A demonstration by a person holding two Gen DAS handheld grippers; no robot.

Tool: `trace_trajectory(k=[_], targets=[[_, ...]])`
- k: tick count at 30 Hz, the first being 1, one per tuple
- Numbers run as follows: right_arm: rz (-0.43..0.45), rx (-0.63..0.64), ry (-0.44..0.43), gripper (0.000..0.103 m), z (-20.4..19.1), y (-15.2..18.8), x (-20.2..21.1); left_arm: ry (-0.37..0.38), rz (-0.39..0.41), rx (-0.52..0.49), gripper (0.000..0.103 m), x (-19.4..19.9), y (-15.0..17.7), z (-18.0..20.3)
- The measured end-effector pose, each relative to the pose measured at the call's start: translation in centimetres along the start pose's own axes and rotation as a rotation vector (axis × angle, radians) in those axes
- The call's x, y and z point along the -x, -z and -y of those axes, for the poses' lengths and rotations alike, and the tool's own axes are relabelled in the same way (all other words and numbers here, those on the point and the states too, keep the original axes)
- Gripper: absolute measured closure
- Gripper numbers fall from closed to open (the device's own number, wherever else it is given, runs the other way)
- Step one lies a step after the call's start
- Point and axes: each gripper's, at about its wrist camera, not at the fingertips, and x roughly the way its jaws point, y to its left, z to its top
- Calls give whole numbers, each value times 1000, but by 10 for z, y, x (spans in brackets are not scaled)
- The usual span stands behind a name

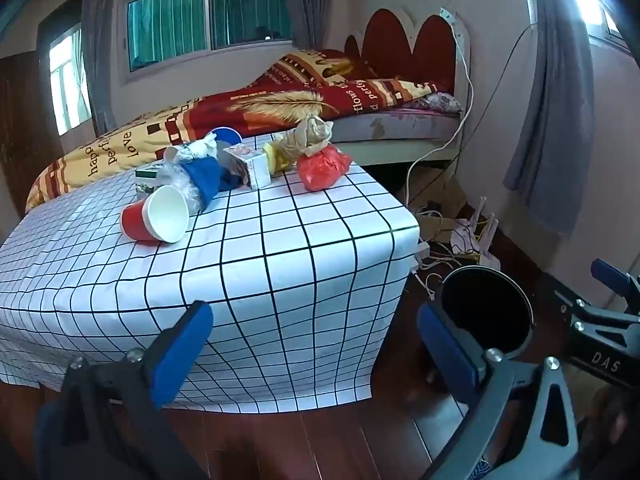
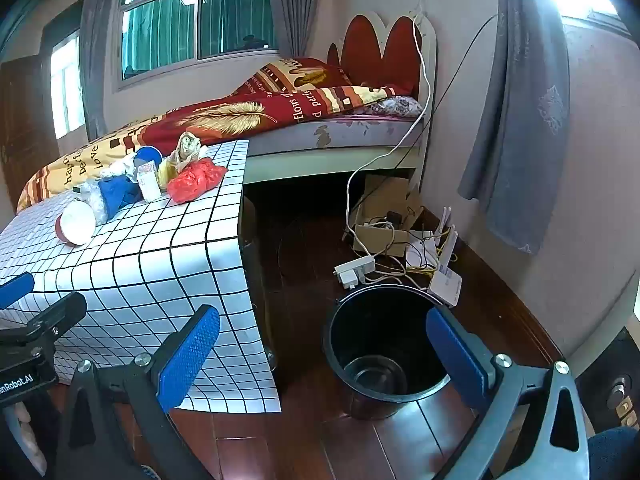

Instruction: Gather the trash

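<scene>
Trash lies in a heap at the far side of a table with a white grid cloth [image 1: 248, 264] [image 2: 152, 264]: a tipped red paper cup [image 1: 156, 216] [image 2: 76, 224], clear plastic wrap [image 1: 180, 184], a blue bag [image 1: 208, 178] [image 2: 116, 194], a small white carton [image 1: 250, 166] [image 2: 149, 184], crumpled brown paper [image 1: 308, 136] [image 2: 186, 150] and a red plastic bag [image 1: 322, 168] [image 2: 194, 180]. An empty black bin [image 2: 384, 356] [image 1: 486, 312] stands on the floor right of the table. My left gripper [image 1: 316, 344] is open before the table's near edge, holding nothing. My right gripper [image 2: 324, 348] is open above the floor beside the bin, also holding nothing.
A bed with a red and yellow quilt [image 1: 256, 108] [image 2: 224, 116] stands behind the table. Cardboard, a power strip [image 2: 356, 270], a router [image 2: 446, 276] and tangled cables litter the wooden floor near the wall. Grey curtains [image 2: 516, 128] hang on the right.
</scene>
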Motion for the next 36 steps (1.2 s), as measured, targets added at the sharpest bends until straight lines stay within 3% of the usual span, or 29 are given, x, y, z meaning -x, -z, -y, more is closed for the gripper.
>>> trace_trajectory(k=[36], targets=[[-13, 3, 2, 0, 0, 1, -1, -2, -9, 1, 0, 0, 4, 4]])
